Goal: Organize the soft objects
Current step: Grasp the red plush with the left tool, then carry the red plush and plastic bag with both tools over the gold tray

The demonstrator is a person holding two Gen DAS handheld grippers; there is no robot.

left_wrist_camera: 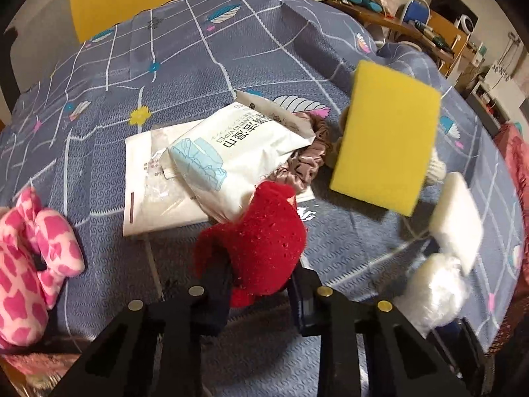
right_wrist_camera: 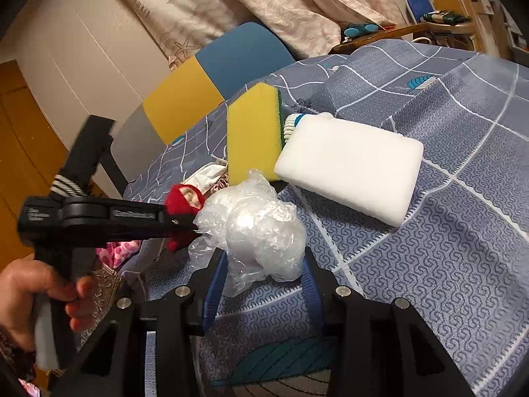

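Note:
My left gripper point(left_wrist_camera: 259, 297) points down at the blue patterned cloth point(left_wrist_camera: 205, 66) and is shut on a red fuzzy soft toy point(left_wrist_camera: 264, 244). The right wrist view shows the same gripper point(right_wrist_camera: 185, 228) from the side, with the red toy point(right_wrist_camera: 183, 200) at its tip and a hand on its handle. My right gripper point(right_wrist_camera: 264, 284) is shut on a white ball wrapped in clear plastic point(right_wrist_camera: 261, 231), which rests on the cloth. That ball point(left_wrist_camera: 433, 291) lies at the lower right of the left wrist view.
A yellow sponge point(left_wrist_camera: 386, 135) stands on edge beside a white foam block point(left_wrist_camera: 456, 218). A wipes pack point(left_wrist_camera: 238, 155) lies over a flat white bag point(left_wrist_camera: 148, 198) and a mauve scrunchie point(left_wrist_camera: 304, 165). A pink spotted plush point(left_wrist_camera: 33, 248) sits at the left. Behind is a yellow-and-blue chair point(right_wrist_camera: 211, 79).

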